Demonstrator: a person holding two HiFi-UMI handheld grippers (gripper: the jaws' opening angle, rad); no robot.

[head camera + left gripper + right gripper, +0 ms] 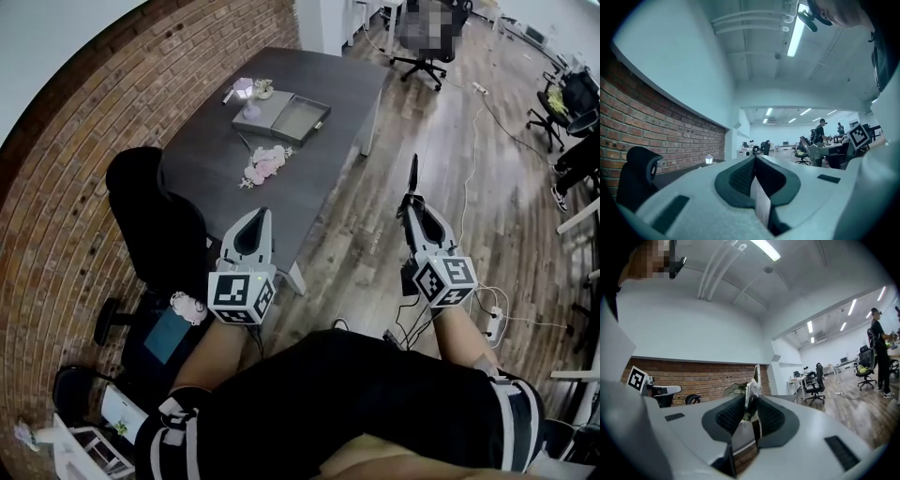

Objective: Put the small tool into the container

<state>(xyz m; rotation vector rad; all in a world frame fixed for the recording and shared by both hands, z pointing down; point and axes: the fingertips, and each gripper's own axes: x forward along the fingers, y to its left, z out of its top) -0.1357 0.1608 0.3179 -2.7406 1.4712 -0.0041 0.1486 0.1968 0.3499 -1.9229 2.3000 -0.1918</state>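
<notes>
My right gripper (pixel 413 201) is shut on the small tool (pixel 413 174), a thin dark and metallic piece that sticks out past the jaw tips, held over the wooden floor to the right of the table. The right gripper view shows that tool (pixel 753 381) pinched between the black pads of the right gripper (pixel 751 403). My left gripper (pixel 256 218) hangs near the table's front edge, its jaws together with nothing in them; the left gripper view shows the same left gripper (pixel 754 161). The container (pixel 299 120), an open grey box beside its lid (pixel 265 112), sits far off on the dark table (pixel 202 159).
A bunch of pink flowers (pixel 266 165) lies in front of the box and a small lamp (pixel 244 89) stands behind it. A black office chair (pixel 155 220) is at the table's left, by the brick wall. Cables and a power strip (pixel 494 314) lie on the floor at right.
</notes>
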